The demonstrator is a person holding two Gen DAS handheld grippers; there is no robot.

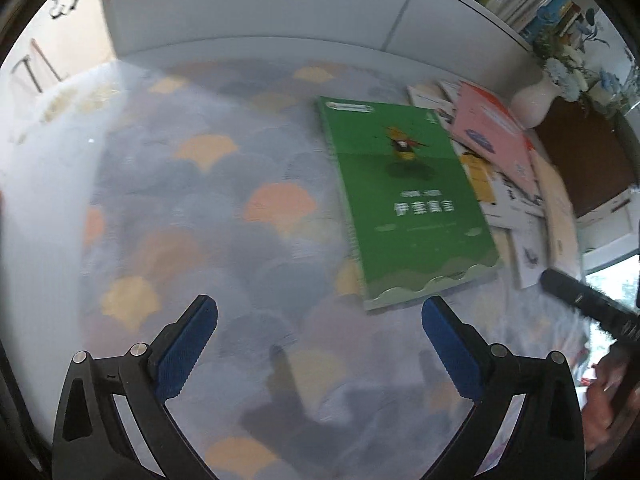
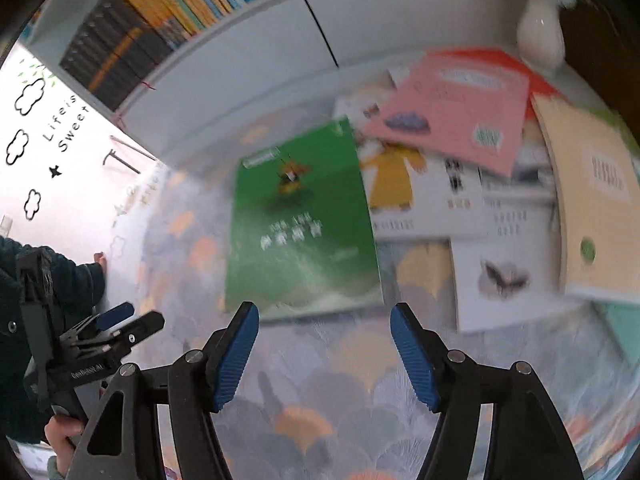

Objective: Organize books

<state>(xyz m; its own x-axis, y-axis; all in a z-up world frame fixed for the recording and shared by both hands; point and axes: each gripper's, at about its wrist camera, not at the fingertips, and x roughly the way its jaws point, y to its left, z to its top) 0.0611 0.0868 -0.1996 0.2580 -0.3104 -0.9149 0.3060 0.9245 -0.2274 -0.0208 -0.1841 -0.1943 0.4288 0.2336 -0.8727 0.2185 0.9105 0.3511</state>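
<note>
A green book (image 1: 404, 200) lies flat on the patterned cloth, apart from a heap of other books. My left gripper (image 1: 320, 312) hangs wide open above the cloth just below the book's near left corner, with nothing between its fingers. In the right wrist view the same green book (image 2: 300, 224) lies just beyond my right gripper (image 2: 324, 316), which is open and empty. A pink book (image 2: 456, 116) tops the heap, beside a cream book (image 2: 592, 200) and a white book with a moth picture (image 2: 504, 280). The left gripper (image 2: 120, 320) shows at the left in a person's hand.
A white shelf unit (image 2: 256, 52) runs along the back, its upper shelf packed with upright books (image 2: 160, 12). A white vase (image 2: 540, 32) with flowers stands at the back right by the heap. The patterned cloth (image 1: 200, 220) covers the table. A wall with decals (image 2: 48, 128) is at left.
</note>
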